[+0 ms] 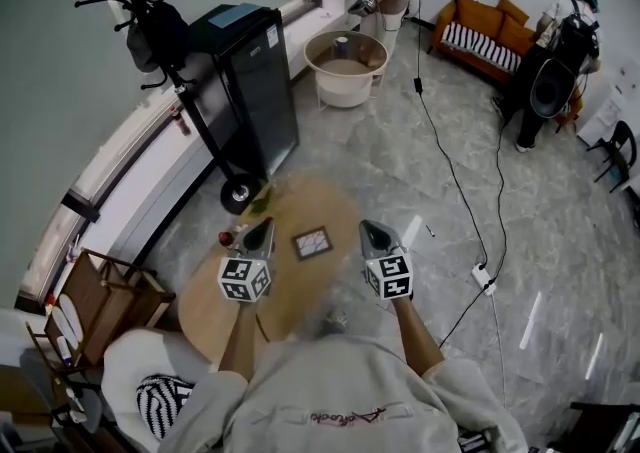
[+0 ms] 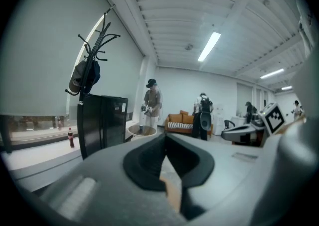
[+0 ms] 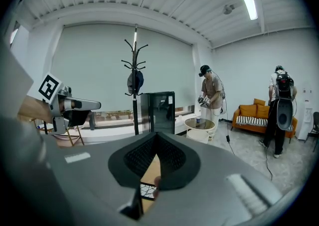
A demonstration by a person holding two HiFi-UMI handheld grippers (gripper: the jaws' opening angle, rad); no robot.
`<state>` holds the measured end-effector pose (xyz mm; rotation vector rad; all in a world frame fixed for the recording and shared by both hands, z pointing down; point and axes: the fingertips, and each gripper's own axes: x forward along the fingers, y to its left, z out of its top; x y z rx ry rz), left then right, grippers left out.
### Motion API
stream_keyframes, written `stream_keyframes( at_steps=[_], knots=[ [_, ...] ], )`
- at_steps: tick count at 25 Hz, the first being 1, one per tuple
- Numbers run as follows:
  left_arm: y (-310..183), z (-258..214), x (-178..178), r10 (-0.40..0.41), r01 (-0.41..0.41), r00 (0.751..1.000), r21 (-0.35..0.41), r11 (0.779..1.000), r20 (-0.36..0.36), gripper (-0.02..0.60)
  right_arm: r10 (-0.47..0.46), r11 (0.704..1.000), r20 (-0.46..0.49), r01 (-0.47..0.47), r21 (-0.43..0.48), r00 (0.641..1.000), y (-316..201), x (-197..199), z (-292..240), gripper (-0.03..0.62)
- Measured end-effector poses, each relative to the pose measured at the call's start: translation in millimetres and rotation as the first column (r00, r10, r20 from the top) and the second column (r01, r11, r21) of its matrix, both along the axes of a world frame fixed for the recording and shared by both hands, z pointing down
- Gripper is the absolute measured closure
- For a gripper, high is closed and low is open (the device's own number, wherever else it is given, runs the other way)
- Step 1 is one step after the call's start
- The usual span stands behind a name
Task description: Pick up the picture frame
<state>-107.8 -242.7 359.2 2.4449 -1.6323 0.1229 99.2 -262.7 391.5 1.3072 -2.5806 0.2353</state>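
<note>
A small dark picture frame (image 1: 312, 242) with a light patterned picture lies flat on the round wooden table (image 1: 300, 291). My left gripper (image 1: 262, 231) hovers just left of the frame, jaws shut and empty. My right gripper (image 1: 376, 234) hovers to the frame's right, past the table's edge, also shut with nothing held. In the right gripper view a corner of the frame (image 3: 146, 190) shows below the shut jaws of that gripper (image 3: 156, 156). The left gripper view shows only its own shut jaws (image 2: 166, 156) and the room beyond.
A small red object (image 1: 226, 238) sits on the table's left edge. A black cabinet on wheels (image 1: 245, 101) and a coat stand (image 1: 150, 31) stand beyond. A wooden rack (image 1: 100, 301) is at left, a cable and power strip (image 1: 482, 276) on the floor right. People stand far off.
</note>
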Motion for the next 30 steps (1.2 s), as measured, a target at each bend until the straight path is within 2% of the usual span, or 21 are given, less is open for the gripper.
stream_keyframes(
  at_steps=[9,18,30],
  knots=[
    [-59,11,9,-0.039,0.039,0.999,-0.016,0.999,0.006,0.581,-0.034,0.999,0.005,0.034,-0.010,0.999,-68,7,10,0.589],
    [-80,31,10,-0.064,0.065,0.998,-0.059,0.996,0.016,0.581,-0.062,0.996,0.007,0.063,-0.058,0.998,-97,5,29,0.588],
    [-85,68,-8,-0.082,0.084,0.996,-0.142,0.986,0.020,0.581,-0.090,0.990,0.002,0.090,-0.113,0.996,-115,-18,58,0.589]
  ],
)
